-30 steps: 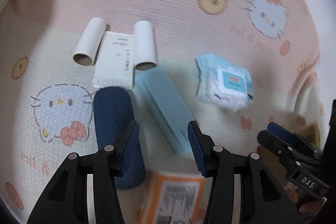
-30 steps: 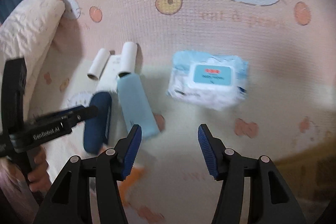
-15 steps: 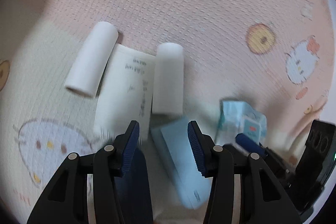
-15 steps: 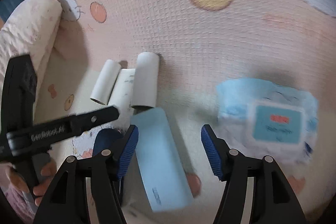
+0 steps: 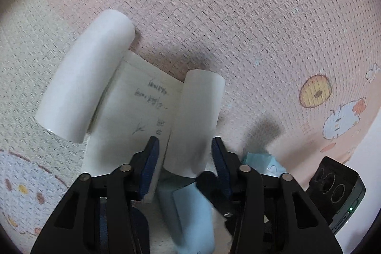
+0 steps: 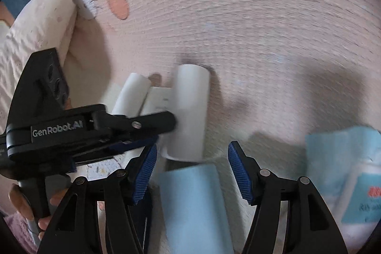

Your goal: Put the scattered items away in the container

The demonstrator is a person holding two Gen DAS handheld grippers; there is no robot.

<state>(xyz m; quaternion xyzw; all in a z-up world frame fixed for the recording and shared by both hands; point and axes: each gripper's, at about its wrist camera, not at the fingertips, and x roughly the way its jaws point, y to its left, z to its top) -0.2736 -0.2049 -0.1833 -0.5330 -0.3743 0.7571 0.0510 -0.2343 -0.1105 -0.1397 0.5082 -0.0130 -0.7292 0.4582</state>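
Two white cardboard tubes lie on the pink cartoon-print mat (image 5: 250, 16), with a flat white box (image 5: 133, 116) wedged between them. The right-hand tube (image 5: 197, 120) is the one being gone for: the left gripper (image 5: 183, 154) has its blue-padded fingers spread to either side of the tube's near end, wider than the tube and not yet pressing on it. From the right wrist view the same tube (image 6: 190, 111) sits at about 11 o'clock from the right gripper (image 6: 191, 168), whose fingers stand wide apart with nothing in them, hovering over the far end of a pale blue box (image 6: 193, 201).

That tube looks like hollow card, so I'd judge it very light and easy to crush; a gentle squeeze across its middle should hold it better than a hard pinch at the open rim. Its smooth round side could roll or slip out of the pads, so the fingers want to close square across it. The other tube (image 5: 83, 92) lies at 10 o'clock in the left view, touching the white box's far edge. A soft pack of wipes (image 6: 345, 177) sits at 3 o'clock from the right gripper. No container shows in either view.
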